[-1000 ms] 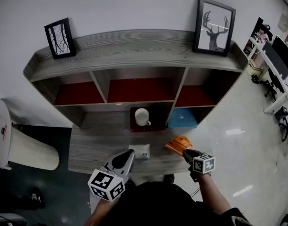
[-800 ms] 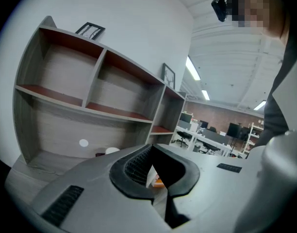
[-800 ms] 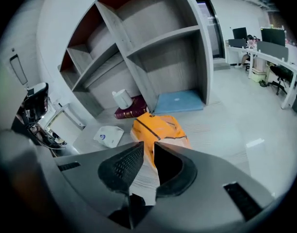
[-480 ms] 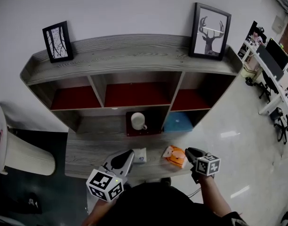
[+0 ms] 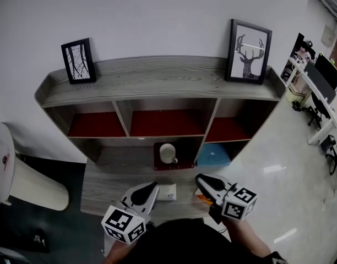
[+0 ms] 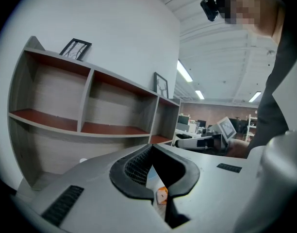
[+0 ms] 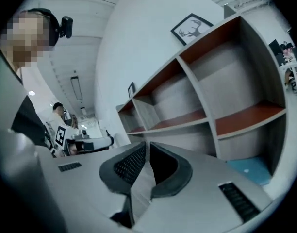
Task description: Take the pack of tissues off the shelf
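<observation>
Tissue pack (orange) peeks out just under right gripper, lower middle of frame; axis hidden. Left gripper is farther, to its left. Both closed, empty.

No words or numbers can be read anywhere. The cube at the lower left and the cube at the lower right carry black-and-white square patterns, with no letters. The small frame shows bare branches and the large frame a deer's head, neither with a caption. The white pack on the shelf bears a faint dark print, and the round white object at the left edge a small red mark; both are too small to read.
</observation>
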Available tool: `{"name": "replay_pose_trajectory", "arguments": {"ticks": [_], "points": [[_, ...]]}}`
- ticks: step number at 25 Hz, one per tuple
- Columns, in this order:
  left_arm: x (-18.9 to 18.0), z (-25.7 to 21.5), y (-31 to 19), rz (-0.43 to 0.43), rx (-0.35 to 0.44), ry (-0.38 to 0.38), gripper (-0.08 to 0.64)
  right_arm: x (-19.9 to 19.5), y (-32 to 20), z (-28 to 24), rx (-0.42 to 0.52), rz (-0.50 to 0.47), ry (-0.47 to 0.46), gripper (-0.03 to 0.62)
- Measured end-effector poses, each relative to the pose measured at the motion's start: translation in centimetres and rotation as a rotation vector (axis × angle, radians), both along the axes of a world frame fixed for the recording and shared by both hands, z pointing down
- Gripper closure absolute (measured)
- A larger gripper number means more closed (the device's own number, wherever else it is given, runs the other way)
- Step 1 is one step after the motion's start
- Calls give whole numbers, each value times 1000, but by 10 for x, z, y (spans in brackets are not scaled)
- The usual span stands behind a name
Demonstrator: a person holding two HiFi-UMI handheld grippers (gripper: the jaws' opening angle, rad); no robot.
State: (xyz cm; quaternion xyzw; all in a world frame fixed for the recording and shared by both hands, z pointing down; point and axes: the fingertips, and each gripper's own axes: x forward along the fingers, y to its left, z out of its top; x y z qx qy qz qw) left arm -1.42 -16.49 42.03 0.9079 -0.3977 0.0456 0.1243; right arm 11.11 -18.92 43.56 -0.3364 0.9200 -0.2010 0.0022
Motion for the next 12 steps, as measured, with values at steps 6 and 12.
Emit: {"name": "replay_pose_trajectory", "arguments": {"ticks": [6,12], "points": [[-3,-13,2,-5,22,15,546,-32,14,-55,142,-112,-25,566],[-12,-21,1,-39,84,-64,546,-34,20,-77,253,-119,17,569]]}}
